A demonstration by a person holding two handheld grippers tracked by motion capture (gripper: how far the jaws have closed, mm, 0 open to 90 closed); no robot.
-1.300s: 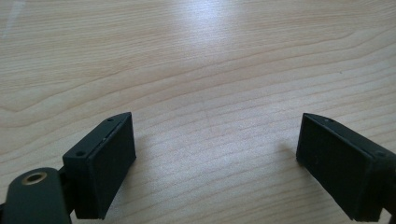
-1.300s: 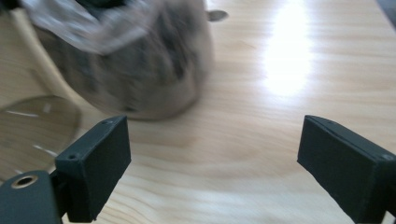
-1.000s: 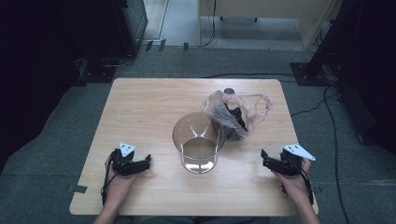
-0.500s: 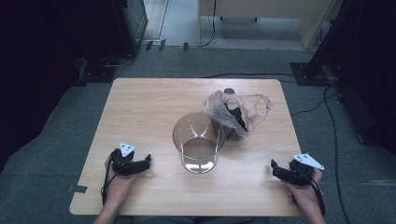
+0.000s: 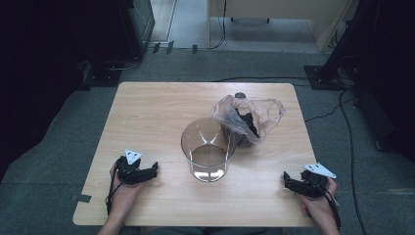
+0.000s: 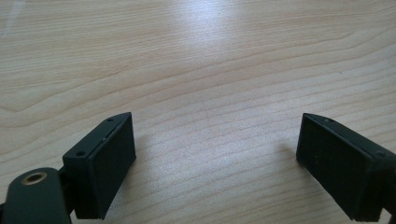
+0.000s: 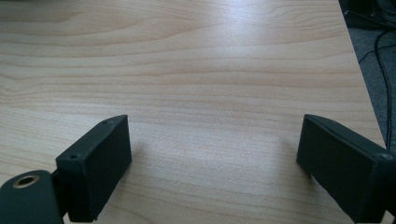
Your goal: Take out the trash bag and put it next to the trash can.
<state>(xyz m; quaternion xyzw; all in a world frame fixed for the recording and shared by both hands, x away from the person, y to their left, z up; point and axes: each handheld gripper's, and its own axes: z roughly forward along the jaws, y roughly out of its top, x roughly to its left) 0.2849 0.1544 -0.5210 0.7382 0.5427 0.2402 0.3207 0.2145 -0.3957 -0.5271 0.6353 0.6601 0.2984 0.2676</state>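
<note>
1. My left gripper (image 5: pixel 152 170) rests on the wooden table (image 5: pixel 156 112) near its front edge, jaws spread wide and holding nothing. In the left gripper view, bare wood lies between the pads (image 6: pixel 112 163). Risk: dragging the jaws forward from this low position would scrape the tabletop.

2. My right gripper (image 5: pixel 288 183) sits at the front right corner, jaws likewise wide and empty. The right gripper view shows the table edge (image 7: pixel 357 65) close by, with cables on the floor beyond it. Risk: an outward sweep could carry the gripper off the edge or snag its trailing cable.

3. The clear glass jar (image 5: pixel 207 149) stands upright at mid-table, between both grippers and well apart from each. Its walls are transparent, so I judge the rim easy to misjudge; a sideways bump could tip it.

4. The thin plastic bag (image 5: pixel 254 117), holding dark items I cannot identify, lies just behind the jar and appears to touch it. Risk: pulling the bag with one gripper may drag or topple the jar, and a pinch on loose film alone may tear it or spill the contents.
</note>
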